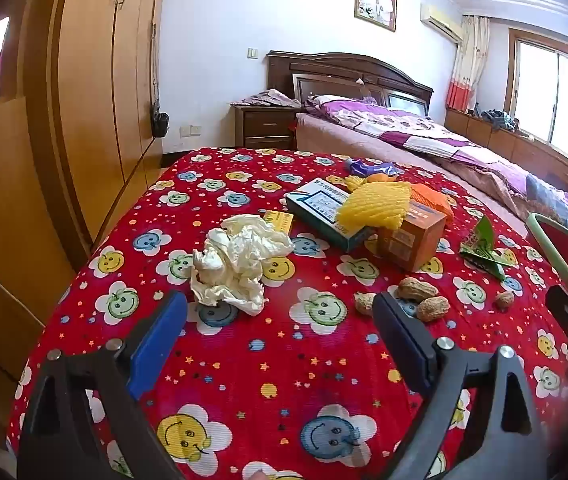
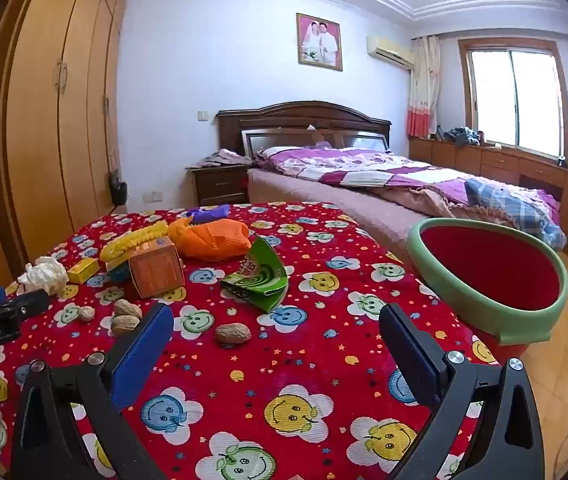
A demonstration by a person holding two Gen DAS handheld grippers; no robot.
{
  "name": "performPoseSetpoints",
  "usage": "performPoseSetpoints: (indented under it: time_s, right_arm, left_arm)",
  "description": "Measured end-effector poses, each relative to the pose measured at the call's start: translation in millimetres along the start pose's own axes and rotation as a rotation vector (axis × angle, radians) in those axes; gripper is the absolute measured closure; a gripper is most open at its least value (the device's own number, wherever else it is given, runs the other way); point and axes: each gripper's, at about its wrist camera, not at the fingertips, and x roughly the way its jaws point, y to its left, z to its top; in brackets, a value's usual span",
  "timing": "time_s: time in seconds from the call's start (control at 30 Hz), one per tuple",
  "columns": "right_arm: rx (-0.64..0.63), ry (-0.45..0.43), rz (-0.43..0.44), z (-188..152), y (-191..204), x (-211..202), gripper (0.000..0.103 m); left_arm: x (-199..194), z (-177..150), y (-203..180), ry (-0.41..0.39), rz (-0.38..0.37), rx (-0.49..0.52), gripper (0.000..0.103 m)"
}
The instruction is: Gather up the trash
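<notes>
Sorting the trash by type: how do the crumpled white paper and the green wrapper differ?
The crumpled white paper is a plain, rounded wad; the green wrapper is printed, glossy and lies bent open in a curve. The paper lies nearer the left gripper, the wrapper nearer the red bin. Both lie loose on the tablecloth.

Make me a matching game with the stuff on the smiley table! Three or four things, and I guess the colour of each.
Things:
1. tissue
2. bin
3. wrapper
4. foam net

Colours:
a. orange
b. green and white
c. white
d. red with a green rim

Pairs: 1-c, 2-d, 3-b, 4-a
</notes>
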Motion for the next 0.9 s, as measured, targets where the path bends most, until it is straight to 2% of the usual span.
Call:
performPoseSetpoints:
  time_s: [0.9]
  right_arm:
    - [-0.007,-0.008,-0.004,-0.6,0.9,-1.6,0.001]
  left_arm:
    - [-3.8,2.9,2.1,-0.002,-0.005,0.002,0.009]
